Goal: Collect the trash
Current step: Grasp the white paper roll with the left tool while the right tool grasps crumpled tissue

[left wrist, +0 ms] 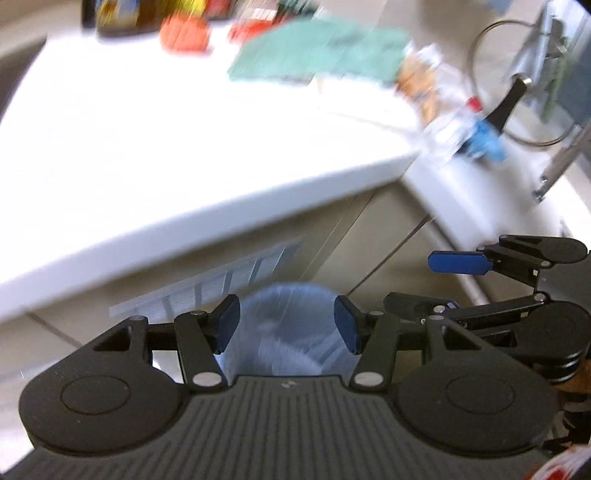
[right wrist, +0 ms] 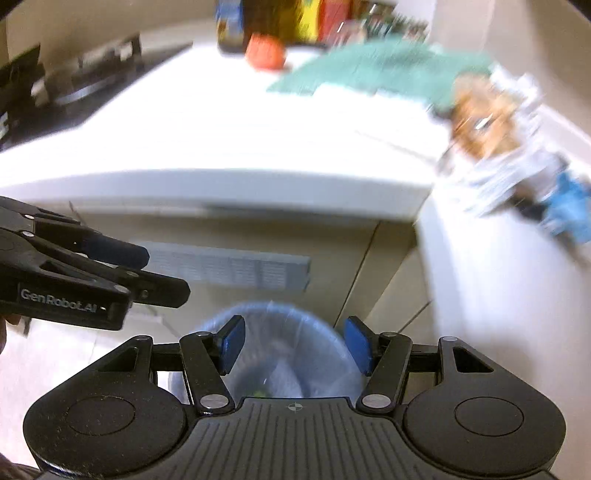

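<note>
Left wrist view alone shows metal ring (left wrist: 524, 81), right wrist view stovetop (right wrist: 70, 85), both tongs (left wrist: 288, 325) (right wrist: 295, 347) agape, empty

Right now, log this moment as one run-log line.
left gripper: open, empty | right gripper: open, empty | bin with blue liner: below both | clear wrappers: on counter corner

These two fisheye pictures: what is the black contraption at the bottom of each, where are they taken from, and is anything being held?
Each picture comes from a camera mounted on a hand-held claw, looking along its two blue-padded fingers. One shows the left claw, the other the right claw. Both stand open and hold nothing. Below them is a bin with a blue liner. On the white counter lie a green cloth, an orange object and, at the edge, blurred crumpled wrappers, probably the trash.
</note>
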`<state>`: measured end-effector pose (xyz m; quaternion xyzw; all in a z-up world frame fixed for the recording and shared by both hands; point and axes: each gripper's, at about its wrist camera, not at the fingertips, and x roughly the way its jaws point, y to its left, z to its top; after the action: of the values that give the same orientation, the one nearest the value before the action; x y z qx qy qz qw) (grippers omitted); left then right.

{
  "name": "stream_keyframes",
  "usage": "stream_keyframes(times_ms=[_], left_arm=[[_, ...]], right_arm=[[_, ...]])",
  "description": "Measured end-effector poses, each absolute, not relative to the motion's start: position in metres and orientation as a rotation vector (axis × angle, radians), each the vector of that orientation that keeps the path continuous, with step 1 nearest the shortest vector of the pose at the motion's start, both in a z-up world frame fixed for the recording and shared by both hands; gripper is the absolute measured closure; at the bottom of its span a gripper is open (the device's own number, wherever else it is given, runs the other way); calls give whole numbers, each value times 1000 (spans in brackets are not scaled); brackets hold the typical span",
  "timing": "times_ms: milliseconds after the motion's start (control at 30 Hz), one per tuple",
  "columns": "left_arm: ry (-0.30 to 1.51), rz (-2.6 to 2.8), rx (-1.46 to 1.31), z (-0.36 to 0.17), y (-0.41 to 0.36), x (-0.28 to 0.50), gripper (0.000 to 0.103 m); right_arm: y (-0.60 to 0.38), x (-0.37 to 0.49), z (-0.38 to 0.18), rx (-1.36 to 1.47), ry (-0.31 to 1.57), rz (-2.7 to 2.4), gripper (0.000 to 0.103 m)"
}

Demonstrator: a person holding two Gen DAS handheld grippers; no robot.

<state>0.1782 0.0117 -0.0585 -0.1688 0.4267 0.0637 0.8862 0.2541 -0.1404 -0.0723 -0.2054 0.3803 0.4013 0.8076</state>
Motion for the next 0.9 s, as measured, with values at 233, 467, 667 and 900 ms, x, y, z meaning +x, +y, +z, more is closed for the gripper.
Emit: stream_keyframes(times_ms=[233,467,667,900], left_arm=[[722,41,-185,-7,-2,202,46],[670,6,-10,7,-9,251,41],[676,-24,137,3,-9,285,40],[742,-82,309,-16,-12,320,40]], right_arm=[[-171,271,-17,-340,655,732,43],[-207,324,4,-276,598,543,43],[-240,373,-2,-215,602,434,43],[-257,414,-9,-167,659,427,43]])
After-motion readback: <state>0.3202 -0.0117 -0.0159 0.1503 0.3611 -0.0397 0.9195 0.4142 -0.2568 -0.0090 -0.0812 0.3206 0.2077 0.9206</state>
